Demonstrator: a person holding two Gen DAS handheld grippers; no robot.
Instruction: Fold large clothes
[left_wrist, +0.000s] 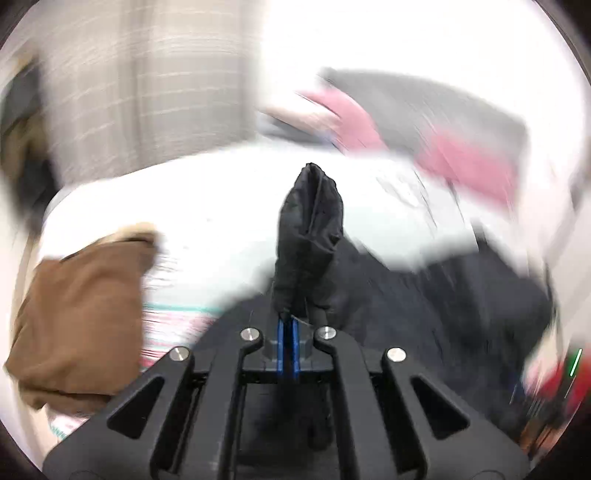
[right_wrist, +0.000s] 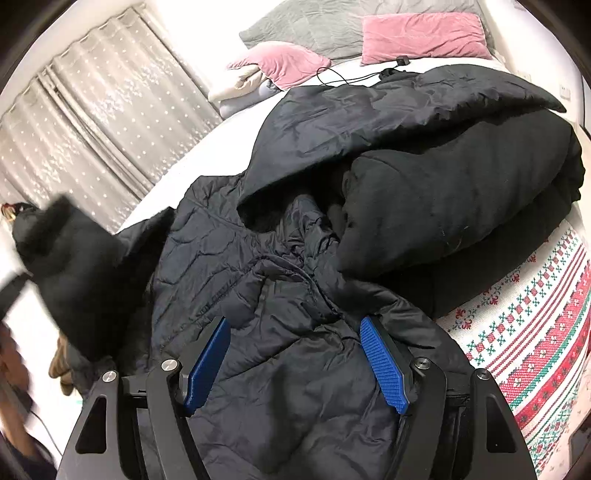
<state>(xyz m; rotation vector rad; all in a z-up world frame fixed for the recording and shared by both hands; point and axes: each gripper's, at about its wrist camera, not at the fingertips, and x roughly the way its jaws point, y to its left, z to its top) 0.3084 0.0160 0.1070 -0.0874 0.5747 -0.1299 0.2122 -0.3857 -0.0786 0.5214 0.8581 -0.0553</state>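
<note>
On the bed (right_wrist: 173, 162), a big black padded coat (right_wrist: 295, 280) lay spread in a rumpled heap across the white sheet, its quilted body filling the middle and a thick folded part (right_wrist: 461, 199) bulging up toward the right. The right gripper (right_wrist: 295, 358) hung just over the near part of the coat with its blue pads (right_wrist: 384, 365) standing wide apart; the shiny cloth lay below and between them, but neither pad pressed on it, so that hand held nothing. The left gripper (left_wrist: 288, 332) was clenched, its two blue pads drawn together on a bunched fold of the black coat (left_wrist: 310, 229), which stood up in a peak straight ahead of the fingers. The left wrist view was badly smeared, so little beyond that pinched fold could be made out sharply; the rest of the dark coat trailed away to the right beneath it. From the right wrist view, a blurred black mass (right_wrist: 70, 273) showed at the left edge, lifted above the sheet. A brown garment (left_wrist: 81, 317) lay off to the left on the bedcover. A patterned red and green blanket (right_wrist: 532, 347) ran beside the coat on the right. At the head of the bed sat two pink pillows (right_wrist: 421, 37) and a grey one (right_wrist: 310, 29), with a curtain (right_wrist: 96, 122) hanging beyond the far side
</note>
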